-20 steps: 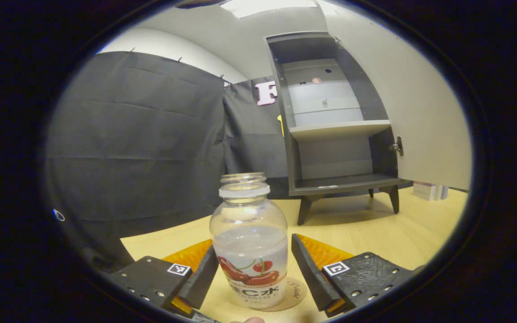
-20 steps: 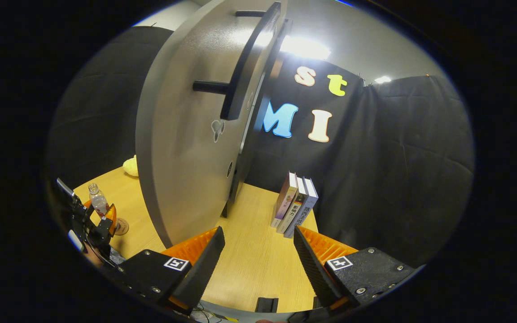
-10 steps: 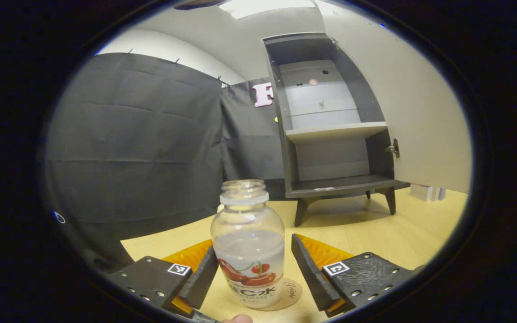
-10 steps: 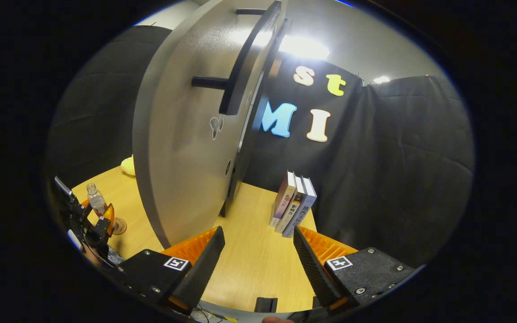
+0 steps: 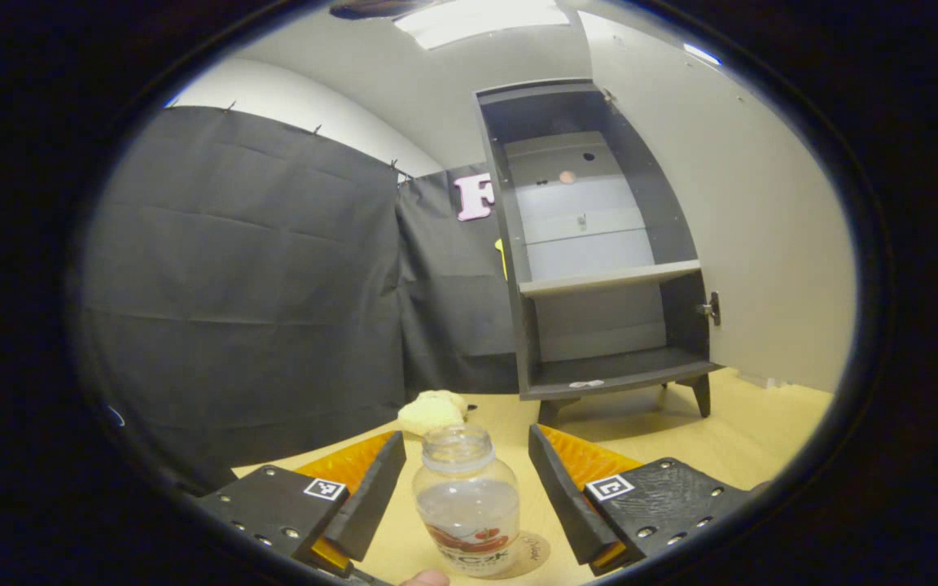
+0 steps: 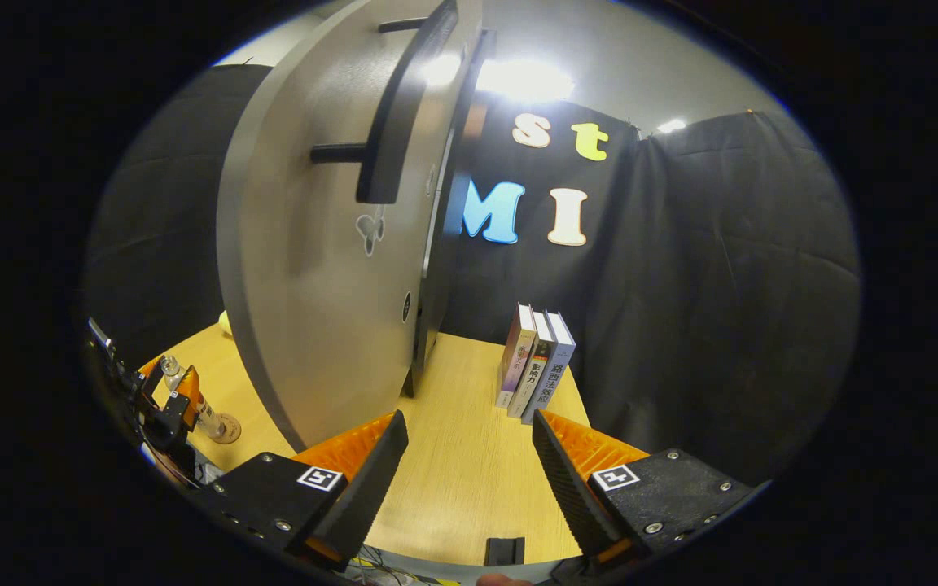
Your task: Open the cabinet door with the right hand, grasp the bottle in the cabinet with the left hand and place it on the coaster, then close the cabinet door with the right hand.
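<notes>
In the left gripper view, the bottle (image 5: 466, 498) is standing upright on the coaster (image 5: 531, 550), its base and the coaster's near edge cut off by the round picture's lower rim. The left claw (image 5: 466, 480) is spreading wide around it, the bottle sitting between the two fingers with a gap showing on either side, so neither finger is pressing on it. The bottle's label is too small and curved to make out. A pale yellow soft object (image 5: 431, 410) is lying on the desk (image 5: 762, 423) just behind the bottle, its shape unclear.

Beyond, the cabinet (image 5: 599, 244) is standing open on the desk, its shelf and floor showing, with a small pale item on the floor board that cannot be identified. The cabinet door (image 5: 746, 212) is swinging out to the right, its far edge running off the picture.

In the right gripper view, the right claw (image 6: 469, 468) is hanging spread over bare desk, gripping nothing. The door's outer face and its dark bar handle (image 6: 404, 106) are looming close, the handle's top cut off. Three books (image 6: 536, 363) are standing beside the cabinet against the booth wall. At far left, the left claw and the bottle on its coaster are showing small and partly hidden.
</notes>
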The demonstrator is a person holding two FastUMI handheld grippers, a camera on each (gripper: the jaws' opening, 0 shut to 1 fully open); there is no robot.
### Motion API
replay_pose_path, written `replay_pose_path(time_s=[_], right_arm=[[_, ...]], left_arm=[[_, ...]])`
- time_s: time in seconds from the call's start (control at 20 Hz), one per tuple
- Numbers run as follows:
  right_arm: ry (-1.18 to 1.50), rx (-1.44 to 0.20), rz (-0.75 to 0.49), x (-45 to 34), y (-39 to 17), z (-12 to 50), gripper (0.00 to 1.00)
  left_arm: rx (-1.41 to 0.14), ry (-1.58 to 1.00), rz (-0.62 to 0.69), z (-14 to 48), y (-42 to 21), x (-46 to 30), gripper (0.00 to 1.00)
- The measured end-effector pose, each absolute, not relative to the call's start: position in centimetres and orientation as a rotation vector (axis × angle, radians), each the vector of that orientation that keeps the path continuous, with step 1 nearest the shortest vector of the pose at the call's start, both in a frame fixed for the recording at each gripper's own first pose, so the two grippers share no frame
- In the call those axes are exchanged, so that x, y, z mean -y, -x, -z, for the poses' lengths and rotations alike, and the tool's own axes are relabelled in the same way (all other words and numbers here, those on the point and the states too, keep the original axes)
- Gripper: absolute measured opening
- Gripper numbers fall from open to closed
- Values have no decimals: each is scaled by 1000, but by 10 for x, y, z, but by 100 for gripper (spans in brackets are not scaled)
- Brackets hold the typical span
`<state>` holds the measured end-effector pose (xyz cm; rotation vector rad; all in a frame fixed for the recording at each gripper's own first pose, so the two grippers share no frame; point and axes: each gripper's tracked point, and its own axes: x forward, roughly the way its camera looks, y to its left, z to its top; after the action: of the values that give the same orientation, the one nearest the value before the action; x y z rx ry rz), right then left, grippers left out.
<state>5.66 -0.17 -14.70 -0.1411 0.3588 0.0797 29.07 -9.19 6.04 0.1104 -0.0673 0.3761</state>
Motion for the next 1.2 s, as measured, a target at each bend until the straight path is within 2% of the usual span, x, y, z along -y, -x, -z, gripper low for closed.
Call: replay_pose_path(time_s=[0.05, 0.45, 0.6, 0.75, 0.95, 1.2], right_arm=[[126, -357, -77, 3, -58, 150, 95], [-60, -304, -40, 12, -77, 140, 95], [-121, -239, -33, 18, -91, 105, 95], [-129, -125, -5, 35, -102, 59, 96], [-200, 13, 55, 53, -101, 0, 95], [-192, 73, 43, 33, -91, -27, 95]], left_arm=[[85, -120, -373, -75, -286, 93, 89], [140, -49, -274, -223, -286, 108, 90], [163, -94, -228, -300, -295, 122, 89], [152, -121, -171, -348, -312, 146, 91], [137, -76, -95, -385, -320, 172, 89], [99, -71, -9, -380, -327, 188, 90]])
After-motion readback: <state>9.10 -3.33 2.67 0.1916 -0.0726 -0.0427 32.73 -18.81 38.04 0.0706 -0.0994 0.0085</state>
